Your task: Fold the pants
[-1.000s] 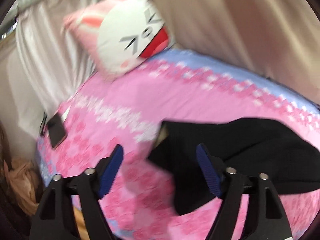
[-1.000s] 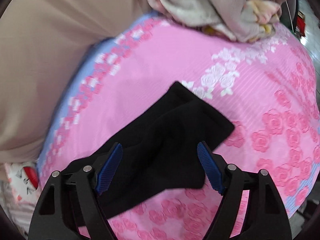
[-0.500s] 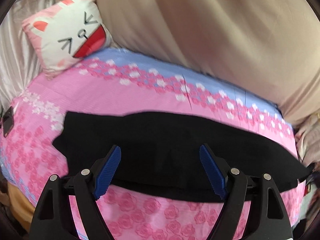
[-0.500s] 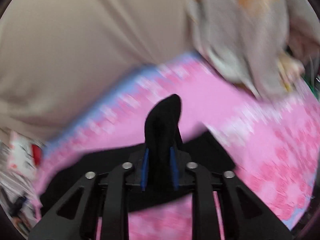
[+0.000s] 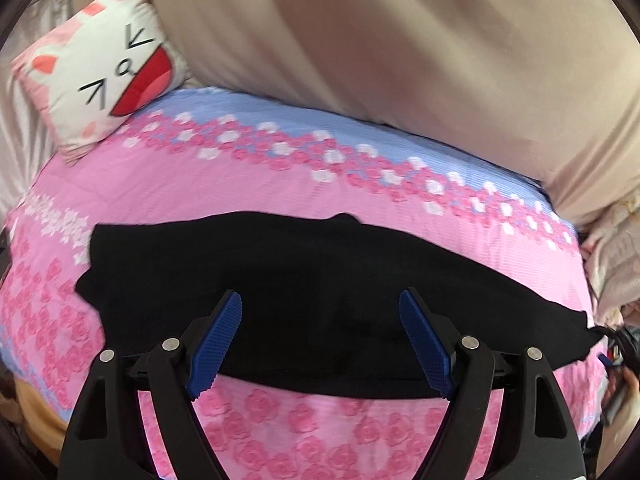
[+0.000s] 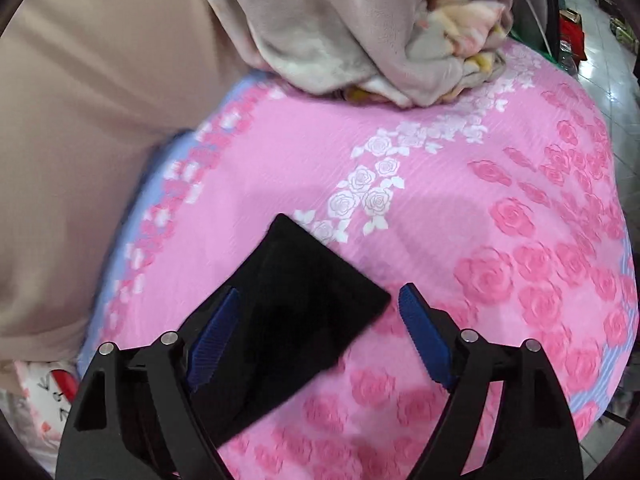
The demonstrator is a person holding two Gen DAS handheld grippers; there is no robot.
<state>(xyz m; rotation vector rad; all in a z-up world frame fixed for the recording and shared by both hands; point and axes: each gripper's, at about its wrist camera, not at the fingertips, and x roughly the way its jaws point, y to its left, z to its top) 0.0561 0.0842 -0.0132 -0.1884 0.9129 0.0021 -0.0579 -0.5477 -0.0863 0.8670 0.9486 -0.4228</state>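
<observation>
Black pants (image 5: pixel 304 280) lie stretched flat, left to right, across a pink rose-patterned bed cover (image 5: pixel 240 188). My left gripper (image 5: pixel 320 340) is open and empty, just above the pants' near edge at their middle. In the right wrist view one end of the pants (image 6: pixel 304 300) lies flat with a square corner. My right gripper (image 6: pixel 320 340) is open over that end and holds nothing.
A cartoon-face pillow (image 5: pixel 100 64) leans at the bed's back left. A beige curtain (image 5: pixel 400 40) hangs behind the bed. A heap of beige and floral blankets (image 6: pixel 360 28) lies on the bed beyond the pants' end. Tiled floor (image 6: pixel 616 64) shows at the far right.
My right gripper was shut on the pants' end, lifted, half a second ago; now it is open and that end lies flat. The left gripper stayed open over the pants' middle.
</observation>
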